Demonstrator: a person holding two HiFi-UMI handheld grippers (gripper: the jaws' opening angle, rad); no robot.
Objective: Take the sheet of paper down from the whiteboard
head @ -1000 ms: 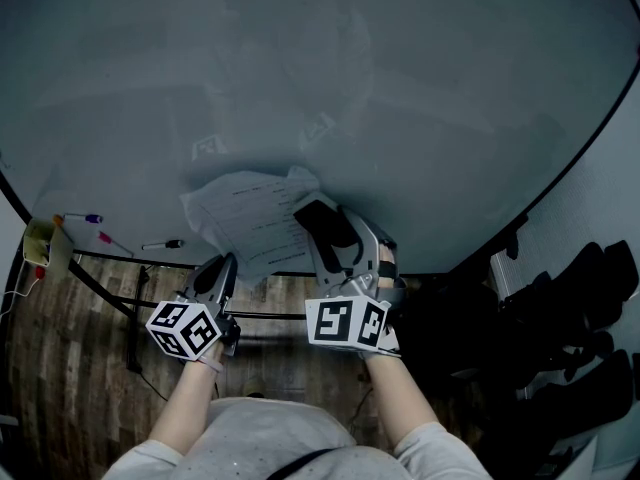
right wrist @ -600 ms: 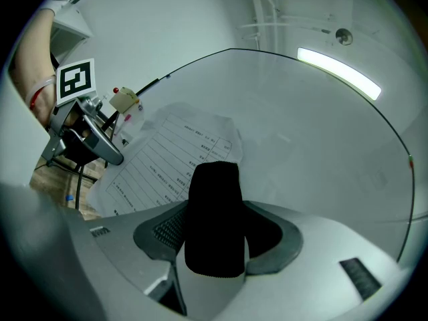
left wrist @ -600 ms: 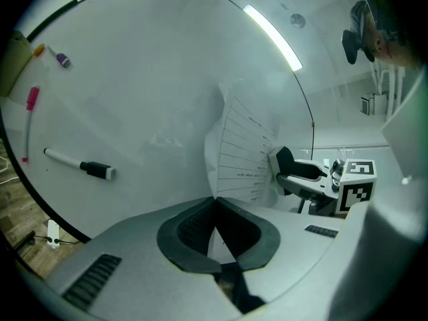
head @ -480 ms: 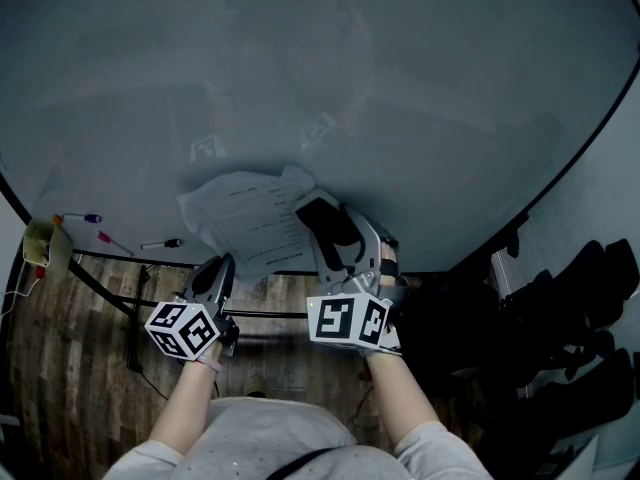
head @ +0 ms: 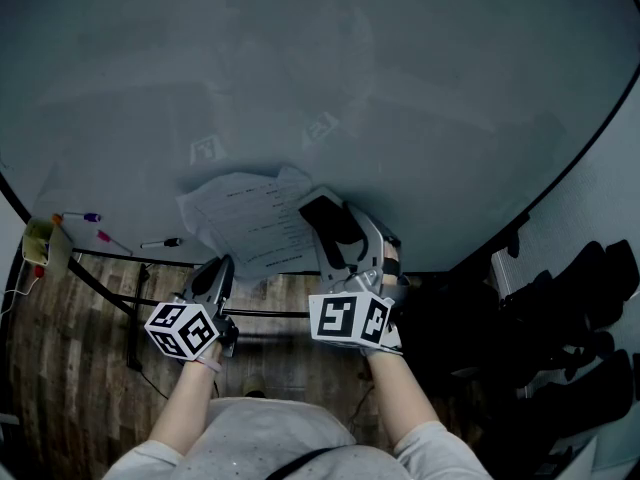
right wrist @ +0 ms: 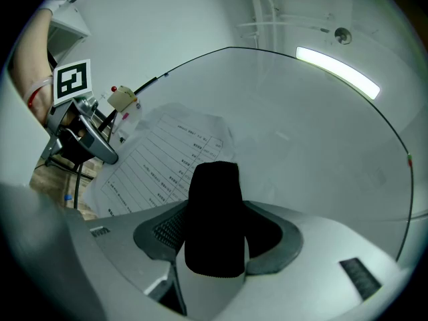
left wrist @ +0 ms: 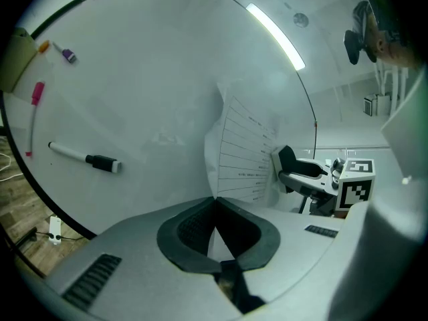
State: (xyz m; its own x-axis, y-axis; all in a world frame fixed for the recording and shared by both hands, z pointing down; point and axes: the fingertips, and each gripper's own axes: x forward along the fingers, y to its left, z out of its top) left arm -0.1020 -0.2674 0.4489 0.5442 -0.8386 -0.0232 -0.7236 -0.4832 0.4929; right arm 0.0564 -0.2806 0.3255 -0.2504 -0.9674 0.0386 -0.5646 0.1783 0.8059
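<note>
The sheet of paper (head: 250, 220), printed with lines of text, lies crumpled against the whiteboard (head: 330, 78). My left gripper (head: 222, 266) is below it and shut on its lower edge; in the left gripper view the paper (left wrist: 242, 156) runs down into the closed jaws of the gripper (left wrist: 215, 203). At the sheet's right side, my right gripper (head: 340, 245) is shut on a black block (head: 326, 218) held against the board. The right gripper view shows that block (right wrist: 214, 206) standing up between the jaws of the gripper (right wrist: 215, 238), with the paper (right wrist: 157, 169) to its left.
A black marker (head: 162, 243), a pink marker (head: 110, 240) and a purple-capped one (head: 86, 217) sit at the board's lower left, beside a yellow-green holder (head: 40, 240). Dark chairs (head: 570, 318) stand at the right. The floor (head: 70, 348) is wood.
The right gripper and its black block have shifted slightly right and up. The paper's top right corner has moved a little with them. The left gripper has held still.
</note>
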